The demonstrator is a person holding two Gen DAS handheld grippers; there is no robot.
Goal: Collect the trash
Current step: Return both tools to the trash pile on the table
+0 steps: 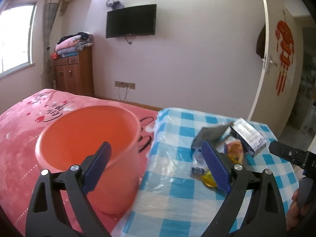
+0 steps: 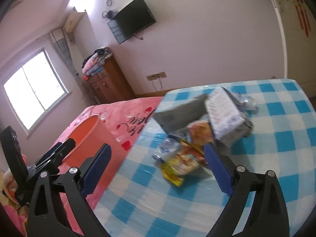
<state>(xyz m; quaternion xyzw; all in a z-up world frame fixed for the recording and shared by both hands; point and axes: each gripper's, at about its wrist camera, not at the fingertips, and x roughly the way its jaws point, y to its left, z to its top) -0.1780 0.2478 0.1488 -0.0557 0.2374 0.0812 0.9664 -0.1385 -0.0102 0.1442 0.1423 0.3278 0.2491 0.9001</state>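
Observation:
An orange plastic bin (image 1: 88,138) stands on the pink bed beside the table; its rim also shows in the right wrist view (image 2: 86,134). A trash pile lies on the checked tablecloth: a white carton (image 2: 223,114), grey cardboard (image 2: 177,114), a yellow snack wrapper (image 2: 181,164) and crumpled clear plastic (image 2: 167,148). My left gripper (image 1: 156,146) is open and holds nothing, its left finger over the bin, its right finger in front of the pile (image 1: 235,150). My right gripper (image 2: 157,148) is open and holds nothing, with the wrapper just ahead between its fingers.
The table with the blue and white checked cloth (image 2: 266,158) butts against the pink bed (image 1: 19,128). A wooden cabinet (image 1: 75,73) with folded clothes stands by the window. A wall television (image 1: 131,20) hangs behind. An open white door (image 1: 262,59) is at the right.

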